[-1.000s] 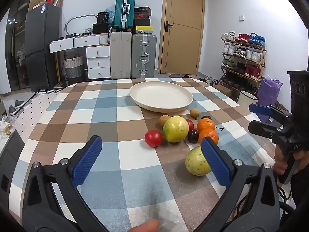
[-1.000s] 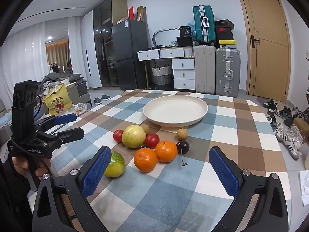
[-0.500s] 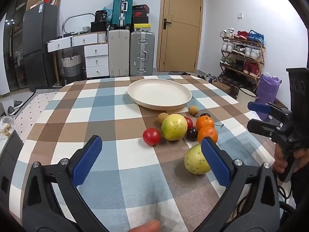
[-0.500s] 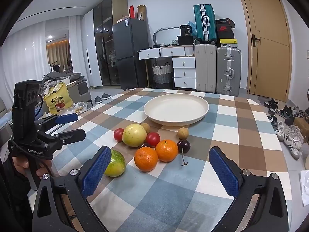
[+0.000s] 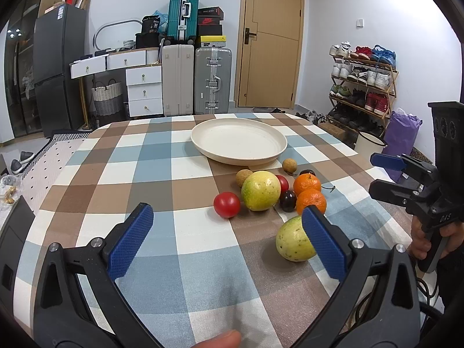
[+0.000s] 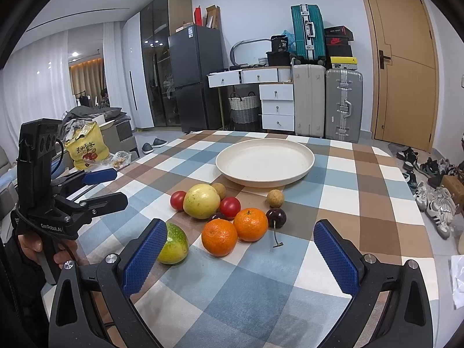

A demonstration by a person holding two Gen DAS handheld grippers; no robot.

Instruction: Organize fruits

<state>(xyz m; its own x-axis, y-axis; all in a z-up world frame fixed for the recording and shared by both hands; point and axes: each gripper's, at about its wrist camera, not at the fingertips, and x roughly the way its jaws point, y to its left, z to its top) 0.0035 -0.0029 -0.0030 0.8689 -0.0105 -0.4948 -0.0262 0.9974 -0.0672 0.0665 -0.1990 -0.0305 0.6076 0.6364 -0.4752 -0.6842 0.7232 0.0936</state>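
Checked tablecloth (image 5: pixel 174 159) in blue, brown and white is spread over the table; suitcases, a white drawer unit and a wooden door are seen behind it.

Left to right, in the right wrist view:
- left gripper (image 6: pixel 100 187) is held above the table's left edge, fingers spread, nothing between them.
- green-yellow fruit (image 6: pixel 173 243) is found nearest the camera, partly hidden by the right gripper's left finger.
- red tomato (image 6: pixel 178 200) is touching a large yellow fruit (image 6: pixel 201 201); a small brown fruit (image 6: pixel 219 190) is tucked behind it.
- second red tomato (image 6: pixel 230 206) and a dark cherry (image 6: pixel 217 217), half hidden, are noted next.
- two oranges (image 6: pixel 219 237) (image 6: pixel 250 224) are set side by side, touching.
- stemmed dark cherry (image 6: pixel 276 218) and another small brown fruit (image 6: pixel 275 198) are placed at the cluster's right.
- right gripper (image 6: pixel 239 253) is held low before the cluster, fingers spread wide, gripping nothing.

Cream plate (image 6: pixel 307 166) is seen just beyond the fruit, with nothing in it.

Progress, as judged: no fruit is yet placed on the plate and none is held. If the plate is the intended destination, all ten pieces are left to be moved. The task is judged to be at its start, with the near fruits within easiest reach.
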